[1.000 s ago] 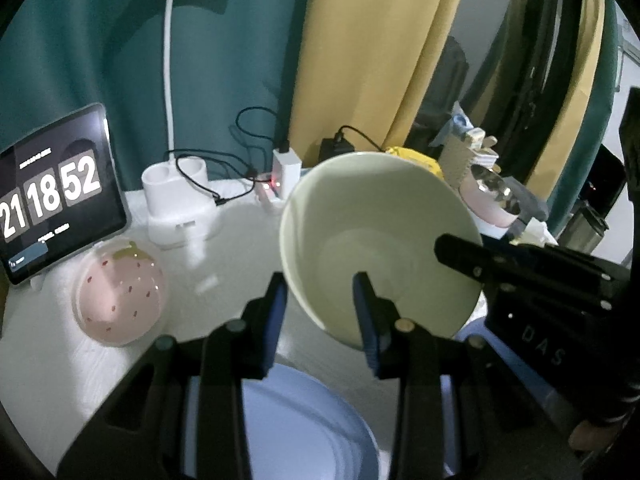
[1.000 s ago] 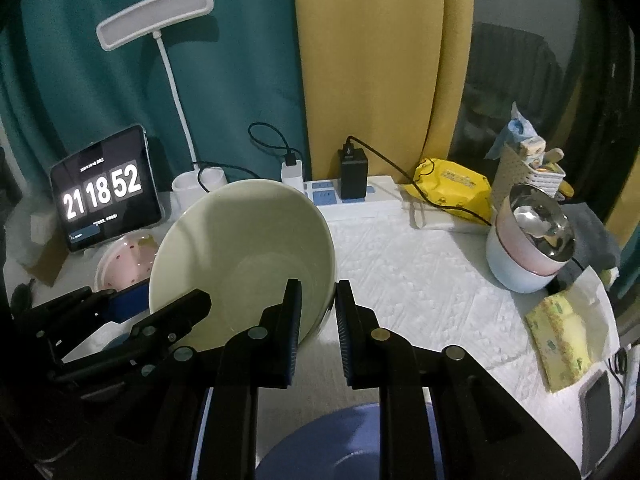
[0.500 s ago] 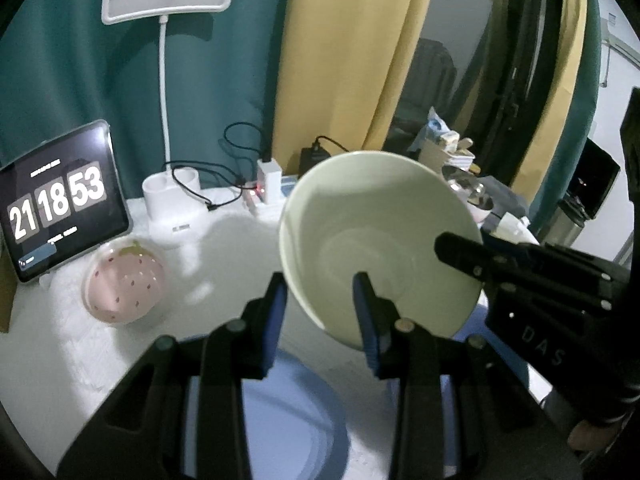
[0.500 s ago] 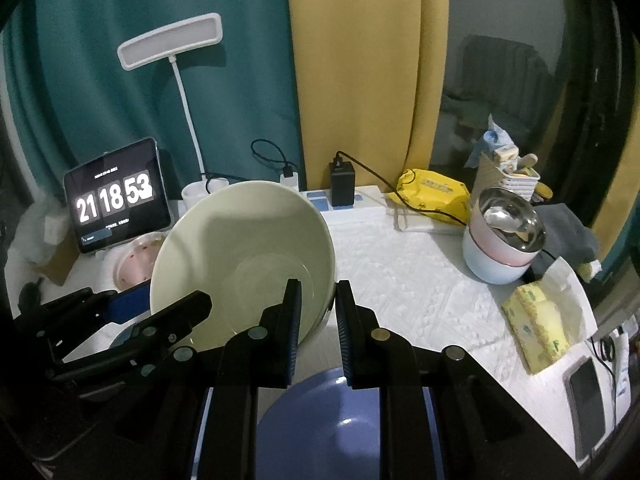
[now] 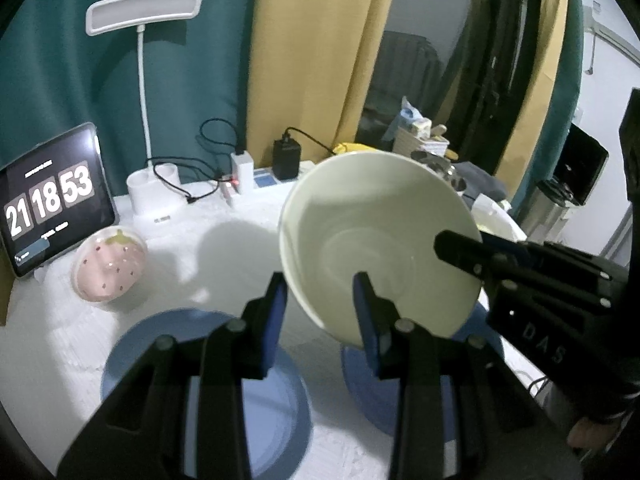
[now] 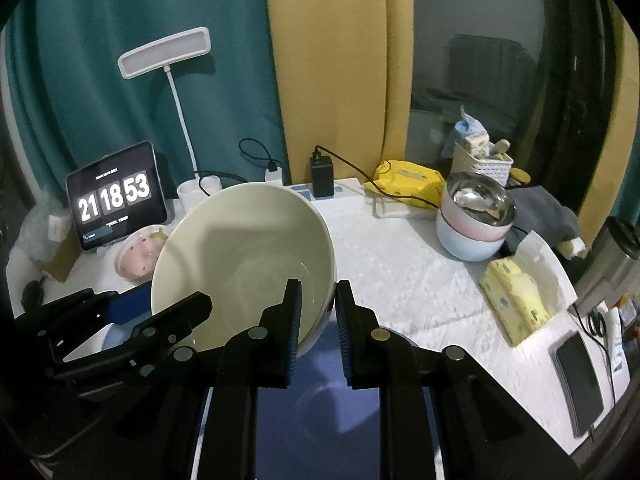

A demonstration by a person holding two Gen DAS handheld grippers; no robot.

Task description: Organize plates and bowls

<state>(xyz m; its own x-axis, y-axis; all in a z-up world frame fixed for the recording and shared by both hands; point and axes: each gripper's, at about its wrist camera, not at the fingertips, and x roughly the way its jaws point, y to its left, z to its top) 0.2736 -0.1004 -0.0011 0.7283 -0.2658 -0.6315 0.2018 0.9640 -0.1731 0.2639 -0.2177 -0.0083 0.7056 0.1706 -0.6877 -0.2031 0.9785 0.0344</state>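
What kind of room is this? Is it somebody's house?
Probably a home, a table used as a desk by a curtained window. A white desk lamp, a tablet showing a clock and chargers in a power strip stand behind the bowls and plates.

A teal curtain and a yellow curtain are hung behind a white-covered table. A dark window pane is seen at right. A white desk lamp is stood at the rear.
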